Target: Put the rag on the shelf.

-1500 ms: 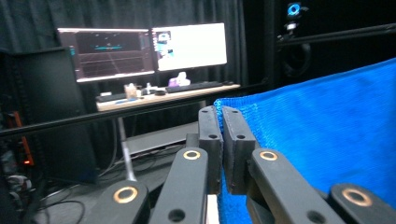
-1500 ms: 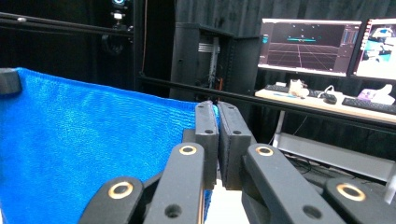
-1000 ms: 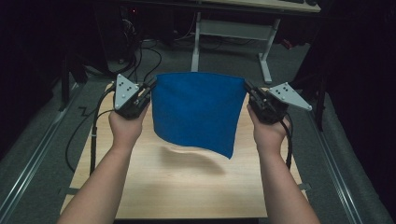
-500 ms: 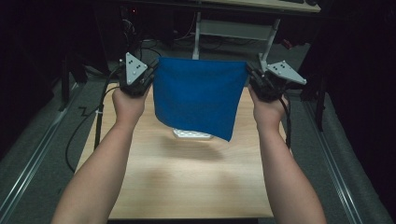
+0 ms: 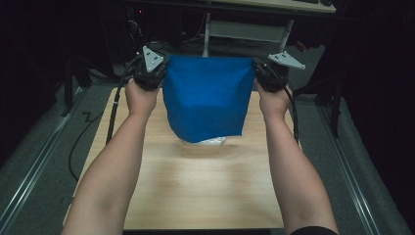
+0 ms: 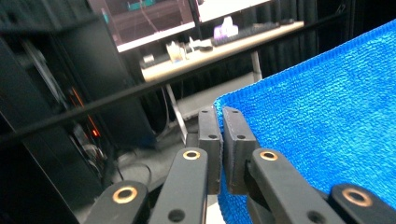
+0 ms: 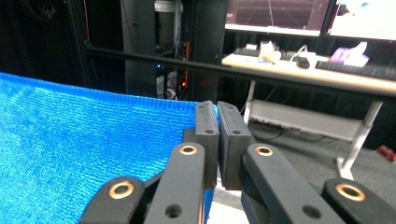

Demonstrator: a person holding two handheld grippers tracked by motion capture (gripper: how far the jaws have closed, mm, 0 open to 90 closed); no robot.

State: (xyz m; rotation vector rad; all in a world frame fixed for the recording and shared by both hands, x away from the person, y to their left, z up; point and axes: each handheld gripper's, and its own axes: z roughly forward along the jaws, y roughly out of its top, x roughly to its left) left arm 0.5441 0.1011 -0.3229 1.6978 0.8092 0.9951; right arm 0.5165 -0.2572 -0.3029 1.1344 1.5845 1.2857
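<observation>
A blue cloth [image 5: 208,95] hangs spread in the air above the far half of the wooden table [image 5: 195,186]. My left gripper [image 5: 161,71] is shut on its upper left corner, and my right gripper [image 5: 257,73] is shut on its upper right corner. In the left gripper view the black jaws [image 6: 219,135] pinch the edge of the cloth [image 6: 327,121]. The right gripper view has the jaws [image 7: 215,130] closed on the corner of the cloth [image 7: 84,154]. A small white object [image 5: 210,141] lies on the table, partly hidden under the cloth's lower edge.
A desk [image 5: 254,7] with monitors [image 7: 280,14] and a keyboard stands beyond the table. Dark racks [image 6: 70,102] and cables [image 5: 115,112] are at the far left. Metal rails [image 5: 29,166] run along both sides of the table on the grey floor.
Both hands have carried the cloth away from the person, toward the table's far edge. The cloth now hangs squarer, and the white object shows beneath it.
</observation>
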